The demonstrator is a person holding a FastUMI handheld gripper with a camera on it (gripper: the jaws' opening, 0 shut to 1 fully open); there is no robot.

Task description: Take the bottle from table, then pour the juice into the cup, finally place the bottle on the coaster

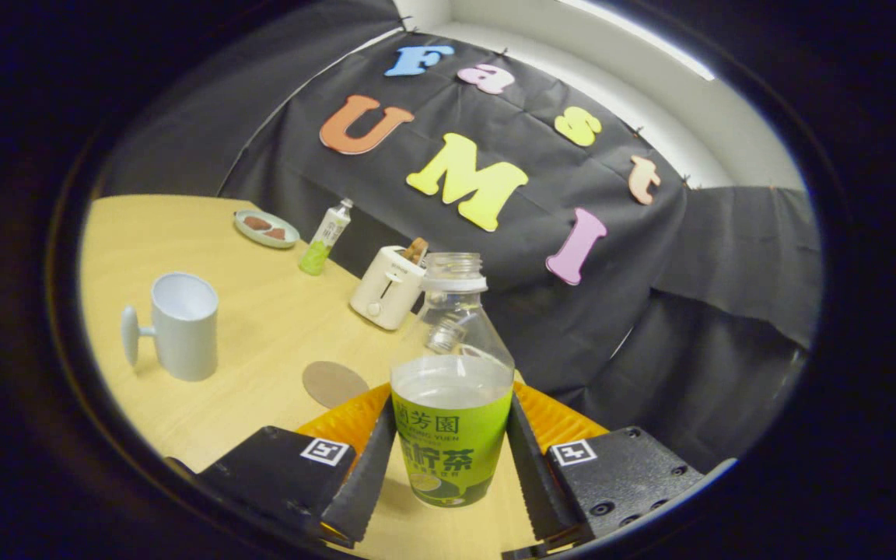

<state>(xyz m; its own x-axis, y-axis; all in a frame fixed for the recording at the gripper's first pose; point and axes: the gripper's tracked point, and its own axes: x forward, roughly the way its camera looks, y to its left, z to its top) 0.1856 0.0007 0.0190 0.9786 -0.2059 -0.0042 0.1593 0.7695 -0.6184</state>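
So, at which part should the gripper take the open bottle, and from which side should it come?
Grip the bottle on its labelled lower body, coming level from the near side, as the gripper is now. The bottle stands upright with no cap and liquid inside, so a low, horizontal hold on the straight wall is likely steadier than the tapering neck. The fingers flank the label closely; contact is unclear.

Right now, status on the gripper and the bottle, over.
Gripper shut on bottle, cap off, liquid inside. Cup and coaster beyond the fingers on table. Toaster farther back, not in the way.
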